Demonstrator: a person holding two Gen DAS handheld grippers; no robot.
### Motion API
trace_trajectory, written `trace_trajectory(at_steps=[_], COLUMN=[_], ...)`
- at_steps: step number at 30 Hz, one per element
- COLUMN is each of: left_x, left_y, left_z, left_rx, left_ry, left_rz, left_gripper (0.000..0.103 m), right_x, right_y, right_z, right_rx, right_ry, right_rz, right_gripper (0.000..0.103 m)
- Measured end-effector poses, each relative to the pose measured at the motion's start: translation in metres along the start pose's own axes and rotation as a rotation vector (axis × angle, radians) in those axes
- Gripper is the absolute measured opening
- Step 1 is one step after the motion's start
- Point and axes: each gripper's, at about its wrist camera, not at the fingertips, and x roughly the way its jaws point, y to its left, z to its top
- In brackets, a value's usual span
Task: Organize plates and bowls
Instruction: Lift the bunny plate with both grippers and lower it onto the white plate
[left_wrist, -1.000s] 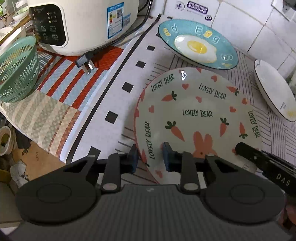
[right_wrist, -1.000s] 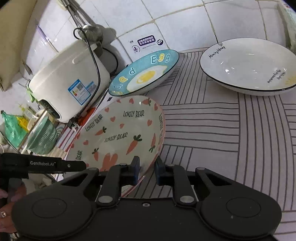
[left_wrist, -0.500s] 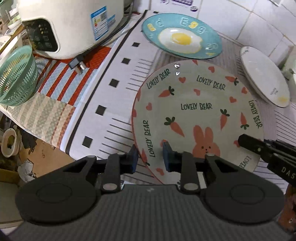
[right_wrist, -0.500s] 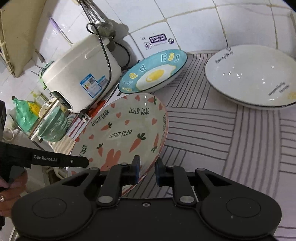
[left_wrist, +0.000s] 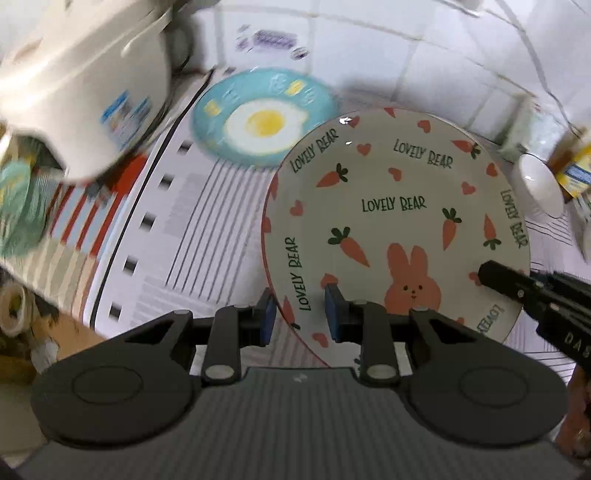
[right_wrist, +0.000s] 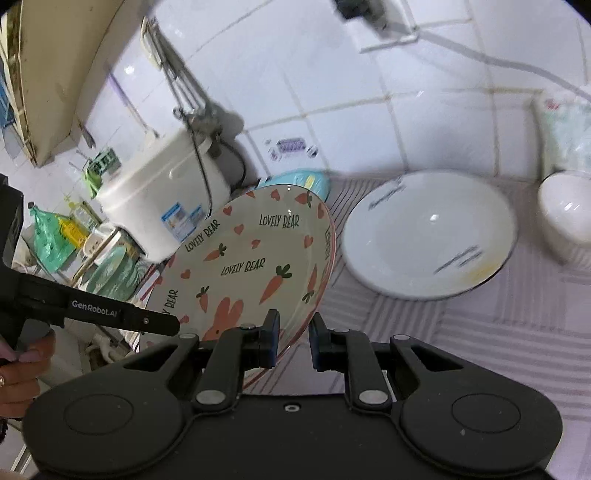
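Note:
A cream "Lovely Bear" plate (left_wrist: 395, 221) with carrots and a pink rabbit is held up off the counter, tilted. My left gripper (left_wrist: 299, 317) is shut on its near left rim. My right gripper (right_wrist: 291, 338) is shut on its right rim; the plate also shows in the right wrist view (right_wrist: 255, 266). A blue egg plate (left_wrist: 258, 122) lies on the mat behind it. A white bowl with a dark rim (right_wrist: 428, 236) lies to the right. A small white bowl (right_wrist: 565, 214) stands at the far right.
A white rice cooker (right_wrist: 162, 206) stands at the back left, with a green colander (left_wrist: 18, 206) beside it. The striped mat (left_wrist: 207, 229) covers the counter. The tiled wall (right_wrist: 369, 92) is close behind. A yellow-labelled jar (left_wrist: 572, 162) and a packet (right_wrist: 565, 129) are at the far right.
Both grippers have lifted the Lovely Bear plate off the mat and carried it up and to the right. The cooker and colander slid left in view.

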Motion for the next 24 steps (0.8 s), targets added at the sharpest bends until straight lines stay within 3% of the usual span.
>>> trace_trajectory(at_steps=[5, 12, 24], left_x=[-0.003, 0.018, 0.081], left_y=[-0.041, -0.081, -0.115], left_z=[0.022, 0.050, 0.078], left_rx=[0.063, 0.068, 0.073], left_ry=[-0.047, -0.057, 0.056], left_rz=[0.019, 0.024, 0.018], left_gripper=[0.026, 0.026, 0.026], right_x=[-0.021, -0.029, -0.001], right_y=[-0.029, -0.073, -0.130], right_z=[0.016, 0.039, 0.052], right_rx=[-0.004, -0.013, 0.022], right_ry=[-0.033, -0.049, 0.007], right_rz=[-0.001, -0.015, -0.044], right_gripper=[0.021, 0.021, 0.021])
